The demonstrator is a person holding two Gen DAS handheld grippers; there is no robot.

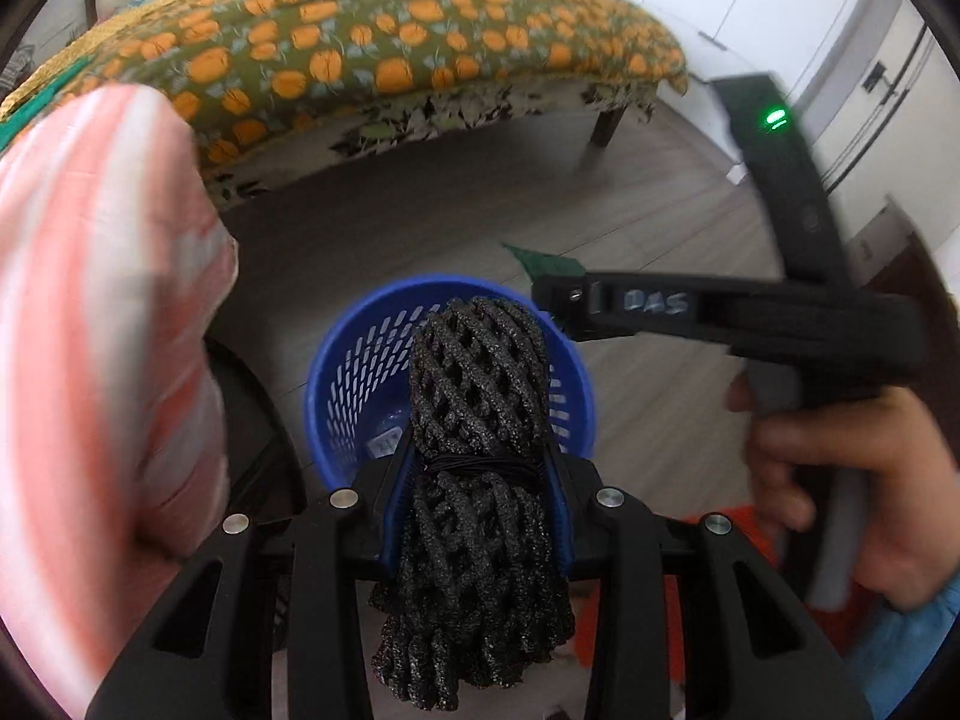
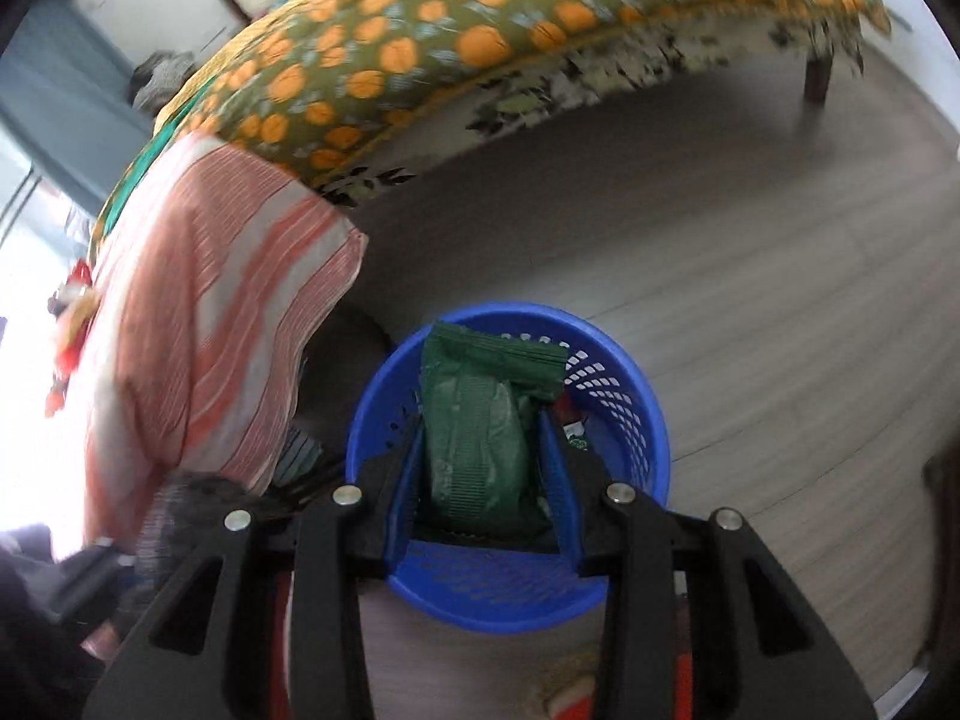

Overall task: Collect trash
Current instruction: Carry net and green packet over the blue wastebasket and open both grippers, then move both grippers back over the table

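- The left gripper [image 1: 477,474] has its jaws closed part way on a black foam net [image 1: 480,420]; the pads press both sides, and the net sticks out above and below them.
- The right gripper [image 2: 486,468] is also closed part way, on a green wrapper [image 2: 480,420], whose top edge stands out past the fingertips.
- Both pieces of trash hang over the blue basket [image 1: 336,372], which stands on the wooden floor [image 1: 660,210] near the bed [image 1: 360,60] and a striped cloth [image 1: 90,300].
- In my judgement the step is the drop. Each piece should be well inside the rim before the jaws open.
- The net is long and rough, so it may catch on a pad; opening wide should free it.
- The right gripper [image 1: 600,300] is close to the left one, so the two should release without crossing.
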